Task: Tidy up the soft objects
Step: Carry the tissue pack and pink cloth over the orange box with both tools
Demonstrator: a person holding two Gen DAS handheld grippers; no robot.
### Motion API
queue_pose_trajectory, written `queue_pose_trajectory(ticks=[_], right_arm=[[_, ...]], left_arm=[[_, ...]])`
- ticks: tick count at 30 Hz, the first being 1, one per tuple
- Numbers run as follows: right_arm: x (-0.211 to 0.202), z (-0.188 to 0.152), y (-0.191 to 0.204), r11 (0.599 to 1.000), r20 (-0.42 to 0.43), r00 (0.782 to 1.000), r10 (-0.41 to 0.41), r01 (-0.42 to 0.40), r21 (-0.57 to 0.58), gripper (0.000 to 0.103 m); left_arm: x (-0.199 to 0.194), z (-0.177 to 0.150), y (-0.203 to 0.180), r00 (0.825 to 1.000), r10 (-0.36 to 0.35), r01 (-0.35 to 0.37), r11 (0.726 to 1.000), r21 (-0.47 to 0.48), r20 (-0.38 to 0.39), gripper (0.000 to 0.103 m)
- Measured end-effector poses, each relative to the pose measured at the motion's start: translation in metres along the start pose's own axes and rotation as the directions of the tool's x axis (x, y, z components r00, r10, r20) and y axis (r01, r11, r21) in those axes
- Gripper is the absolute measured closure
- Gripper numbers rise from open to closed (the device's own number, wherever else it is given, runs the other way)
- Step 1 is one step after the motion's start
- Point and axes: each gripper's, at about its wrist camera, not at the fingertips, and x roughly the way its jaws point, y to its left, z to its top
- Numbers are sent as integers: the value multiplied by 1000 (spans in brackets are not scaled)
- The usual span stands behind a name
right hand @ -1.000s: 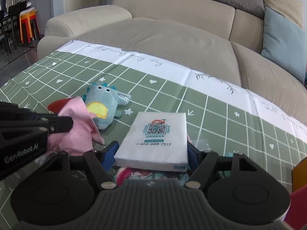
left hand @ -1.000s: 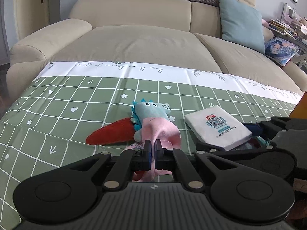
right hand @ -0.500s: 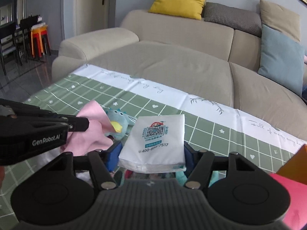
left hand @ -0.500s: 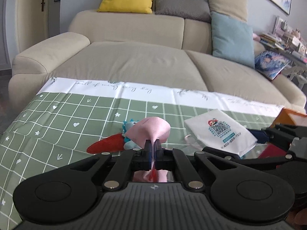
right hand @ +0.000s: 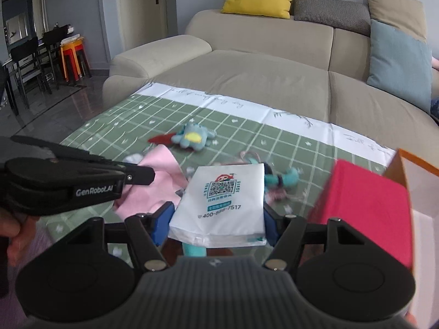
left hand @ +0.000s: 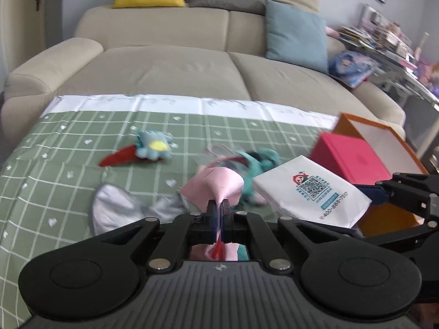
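Observation:
My left gripper [left hand: 218, 213] is shut on a pink cloth [left hand: 216, 185] and holds it above the green checked tablecloth [left hand: 68, 164]; it also shows in the right wrist view [right hand: 162, 181]. My right gripper [right hand: 216, 219] is shut on a white tissue pack [right hand: 222, 200] with a QR code, also seen in the left wrist view [left hand: 312, 192]. A blue plush dinosaur [left hand: 153, 146] lies on a red piece [left hand: 118, 157] farther back. A teal plush toy [left hand: 260, 159] and a white cloth [left hand: 115, 211] lie on the table.
An orange box [left hand: 365, 128] holding a pink box [left hand: 354, 159] stands at the table's right edge. A beige sofa [left hand: 170, 63] with yellow, grey and blue cushions lies beyond the table. Chairs and stools [right hand: 71, 54] stand far left.
Both grippers have risen and shifted right with their loads. The pink cloth has lifted off the dinosaur, uncovering it. The orange box has come into view.

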Motion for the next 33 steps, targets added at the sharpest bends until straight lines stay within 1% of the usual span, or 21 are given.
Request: queue_pose_trajectory(ticks=[4,8,13,18,24,28,33], right_arm=[[-39,-25,-6,1000,-4,1000,-20,20,-2,38],[-73,-51,-17,996,0,998,-70,70,47,38],[-104,-72,-32,987,7,993,-121,119,103,38],[-132,-84,-50,974,35,985,-167,159,160,38],[-159,-96,-73,953,74,971,-226,204,226,38],[-171,-101,-95,935,93,962,-255,221,276,38],[-177,-99,-128,915,116,948,-296,247,320,38]], left_arm=[[-15,-10,-21,999,-43,43,999,27,-8,101],[-27,-17,-45,996,-92,93,994,53,-16,101],[-38,-22,-84,989,-148,149,981,126,-19,101],[-48,-25,-126,978,-206,205,956,208,-16,101],[-50,-21,-168,968,-250,244,927,286,-15,101],[-47,-12,-196,959,-282,267,902,340,-5,101],[-32,6,-231,950,-313,288,875,390,1,101]])
